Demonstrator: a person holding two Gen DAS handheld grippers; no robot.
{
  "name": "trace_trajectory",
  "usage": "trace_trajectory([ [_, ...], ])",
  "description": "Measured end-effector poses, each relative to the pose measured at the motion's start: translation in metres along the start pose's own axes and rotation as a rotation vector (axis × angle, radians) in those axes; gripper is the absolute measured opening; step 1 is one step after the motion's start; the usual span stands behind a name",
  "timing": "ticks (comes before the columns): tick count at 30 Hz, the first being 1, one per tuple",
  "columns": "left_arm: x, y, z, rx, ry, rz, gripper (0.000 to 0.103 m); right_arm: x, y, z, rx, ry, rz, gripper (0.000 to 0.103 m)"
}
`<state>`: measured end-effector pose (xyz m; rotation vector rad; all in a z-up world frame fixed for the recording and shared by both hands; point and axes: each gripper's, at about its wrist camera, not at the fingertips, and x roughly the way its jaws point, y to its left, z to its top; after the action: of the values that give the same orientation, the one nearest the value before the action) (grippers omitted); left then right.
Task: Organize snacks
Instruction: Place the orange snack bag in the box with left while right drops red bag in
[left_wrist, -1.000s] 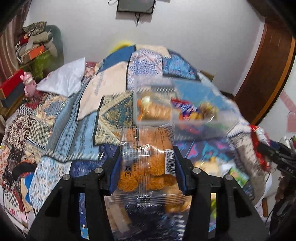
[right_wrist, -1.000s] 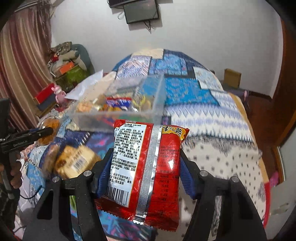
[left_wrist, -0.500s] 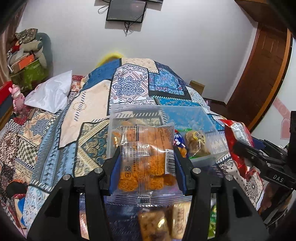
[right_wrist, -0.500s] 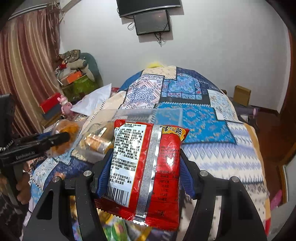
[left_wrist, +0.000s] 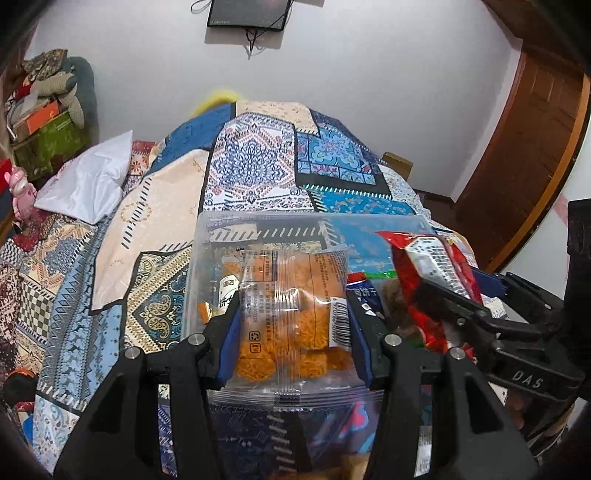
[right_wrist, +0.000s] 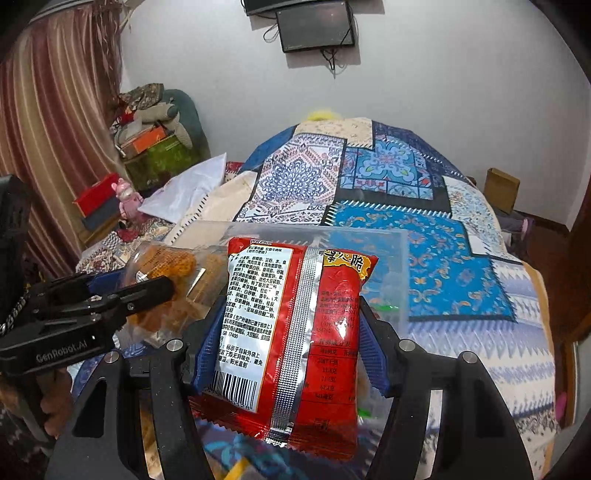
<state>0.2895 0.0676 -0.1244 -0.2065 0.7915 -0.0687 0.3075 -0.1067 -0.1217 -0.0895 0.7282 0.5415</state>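
Pinching crinkly clear pkt (left_wrist: 291, 314), glossy red foil pkt (right_wrist: 295, 332), clear tub (left_wrist: 229, 236)

Bin (left_wrist: 266, 225) on bed (left_wrist: 255, 166); pillow (left_wrist: 88, 184) left of bin.

A patchwork bedspread (left_wrist: 255, 162) fills mid-frame, a white pillow (left_wrist: 88, 181) at left, a pink toy (right_wrist: 127, 197) beside it, a wall screen (right_wrist: 316, 26) up top.

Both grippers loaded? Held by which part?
Left gripper pinches the clear orange-snack bag by its side edges; right gripper pinches the red packet likewise.
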Motion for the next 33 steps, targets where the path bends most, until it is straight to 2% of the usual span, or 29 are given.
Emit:
trace_trajectory([
  [8, 0.018, 0.009, 0.0, -0.037, 0.017, 0.019, 0.053, 0.021, -0.001, -0.001, -0.006, 0.033, -0.044, 0.063],
  [13, 0.017, 0.007, -0.001, -0.032, 0.012, 0.025, 0.061, 0.019, -0.005, -0.001, 0.012, 0.048, -0.04, 0.072],
  [15, 0.011, 0.004, -0.001, -0.02, 0.001, 0.037, 0.073, 0.016, -0.005, -0.001, 0.01, 0.042, -0.041, 0.079],
  [17, 0.003, 0.001, 0.0, -0.005, -0.022, 0.052, 0.074, 0.011, -0.004, 0.0, 0.004, 0.033, -0.061, 0.086],
  [21, -0.014, -0.005, 0.0, 0.021, -0.039, 0.055, 0.082, -0.003, -0.001, 0.002, -0.004, 0.007, -0.061, 0.086],
  [25, -0.037, -0.009, -0.004, 0.043, -0.063, 0.058, 0.083, -0.023, 0.001, 0.0, -0.006, -0.016, -0.049, 0.086],
  [29, -0.059, -0.01, -0.013, 0.056, -0.064, 0.06, 0.089, -0.046, 0.007, -0.006, -0.023, -0.041, -0.05, 0.086],
  [33, -0.078, -0.008, -0.03, 0.076, -0.053, 0.091, 0.089, -0.066, 0.012, -0.016, -0.032, -0.053, -0.044, 0.087],
])
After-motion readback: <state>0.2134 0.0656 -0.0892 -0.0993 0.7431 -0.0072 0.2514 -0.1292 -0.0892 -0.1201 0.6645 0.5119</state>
